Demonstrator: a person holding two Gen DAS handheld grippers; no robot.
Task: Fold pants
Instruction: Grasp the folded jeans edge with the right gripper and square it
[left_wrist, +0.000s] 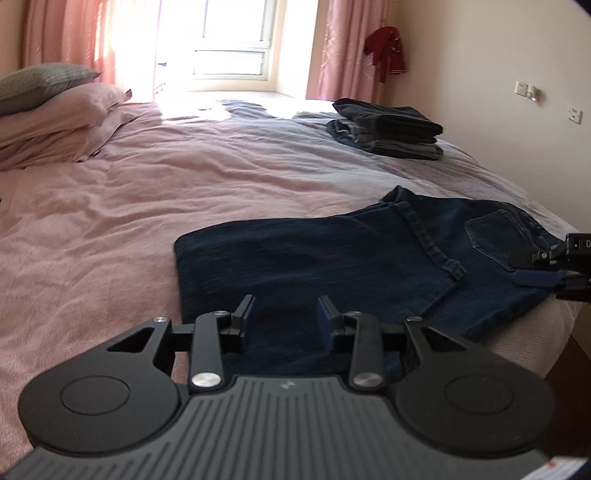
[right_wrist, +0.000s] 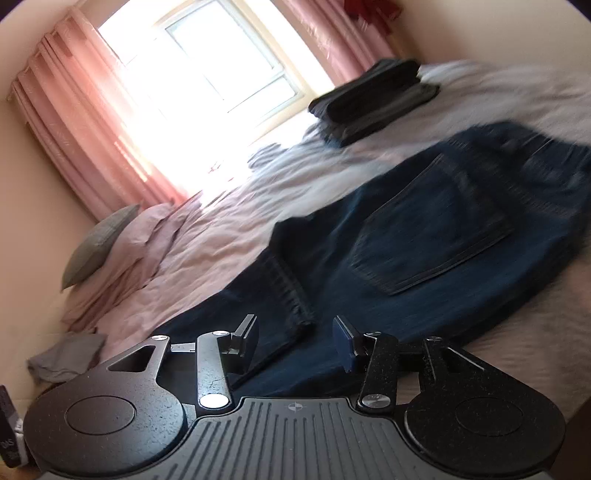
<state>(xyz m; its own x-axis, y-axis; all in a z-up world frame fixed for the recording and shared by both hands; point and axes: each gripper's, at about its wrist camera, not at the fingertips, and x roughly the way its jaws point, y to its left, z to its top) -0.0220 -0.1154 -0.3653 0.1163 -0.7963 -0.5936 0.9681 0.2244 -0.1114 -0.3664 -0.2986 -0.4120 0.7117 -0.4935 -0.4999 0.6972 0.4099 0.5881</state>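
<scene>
Pants (left_wrist: 332, 258): dark jeans, folded, near right edge of the bed (left_wrist: 147, 192)
Left hand-held gripper (left_wrist: 285, 317): jaws spread, nothing between
Right hand-held gripper (right_wrist: 295, 338): jaws spread, empty
Folded stack (left_wrist: 388, 129): far right

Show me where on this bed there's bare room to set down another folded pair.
The widest bare patch is the pink sheet between the pillows, the dark jeans and the folded stack. A narrower strip lies between jeans and stack. The near corner is crowded: jeans, left gripper and right gripper.
</scene>
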